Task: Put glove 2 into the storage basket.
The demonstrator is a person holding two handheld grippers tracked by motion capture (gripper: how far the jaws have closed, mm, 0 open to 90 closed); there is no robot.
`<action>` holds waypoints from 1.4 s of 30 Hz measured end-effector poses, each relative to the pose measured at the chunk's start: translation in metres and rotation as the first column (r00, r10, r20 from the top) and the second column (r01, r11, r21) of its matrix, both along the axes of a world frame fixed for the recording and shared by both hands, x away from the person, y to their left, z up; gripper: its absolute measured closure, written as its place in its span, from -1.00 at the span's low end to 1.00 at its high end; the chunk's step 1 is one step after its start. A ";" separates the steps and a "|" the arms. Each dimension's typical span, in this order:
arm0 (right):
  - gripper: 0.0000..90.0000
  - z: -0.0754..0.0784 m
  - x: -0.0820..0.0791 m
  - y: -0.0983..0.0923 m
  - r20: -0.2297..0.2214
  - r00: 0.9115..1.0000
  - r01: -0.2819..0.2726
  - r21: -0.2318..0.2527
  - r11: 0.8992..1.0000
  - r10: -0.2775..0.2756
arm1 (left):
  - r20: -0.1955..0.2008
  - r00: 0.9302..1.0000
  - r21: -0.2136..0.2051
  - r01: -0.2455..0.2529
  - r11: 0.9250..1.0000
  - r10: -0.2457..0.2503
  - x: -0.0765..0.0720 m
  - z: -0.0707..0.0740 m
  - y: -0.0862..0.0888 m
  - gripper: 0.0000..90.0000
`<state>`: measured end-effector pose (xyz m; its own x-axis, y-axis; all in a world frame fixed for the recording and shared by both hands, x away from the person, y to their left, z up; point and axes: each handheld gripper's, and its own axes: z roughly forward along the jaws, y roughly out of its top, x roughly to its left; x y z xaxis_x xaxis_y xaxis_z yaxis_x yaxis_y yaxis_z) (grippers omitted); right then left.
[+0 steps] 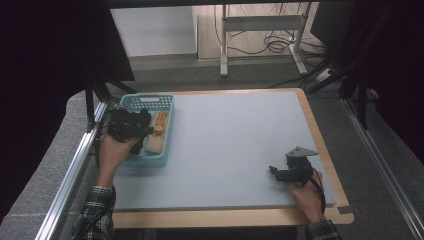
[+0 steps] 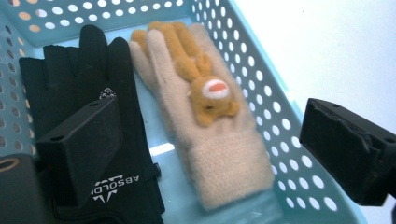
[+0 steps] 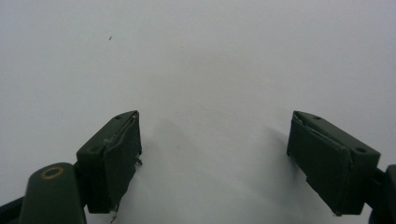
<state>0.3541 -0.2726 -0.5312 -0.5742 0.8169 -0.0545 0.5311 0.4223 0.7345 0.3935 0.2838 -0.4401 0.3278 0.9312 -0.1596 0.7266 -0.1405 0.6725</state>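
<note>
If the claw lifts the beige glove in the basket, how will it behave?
The beige glove looks like soft knit, so it would probably droop from the pinch. It is likely light. The fuzzy orange animal on it may snag or shift the grip.

Readable text stands on one item. The black glove (image 2: 107,154), lying in the light blue perforated basket (image 2: 261,79) in the left gripper view, carries white capital lettering on its cuff, seen upside down and cut off at one end by the near jaw: the visible letters read "ABSOLD". A white angular logo mark sits just beside this word. A second, smaller white emblem appears higher on the back of the same glove, too small to read.
</note>
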 end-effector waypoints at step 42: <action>-0.64 0.000 0.000 0.000 0.001 1.000 0.004 -0.004 1.000 -0.004 | 0.097 0.979 0.049 0.176 0.983 -0.180 -0.035 0.007 -0.064 -0.99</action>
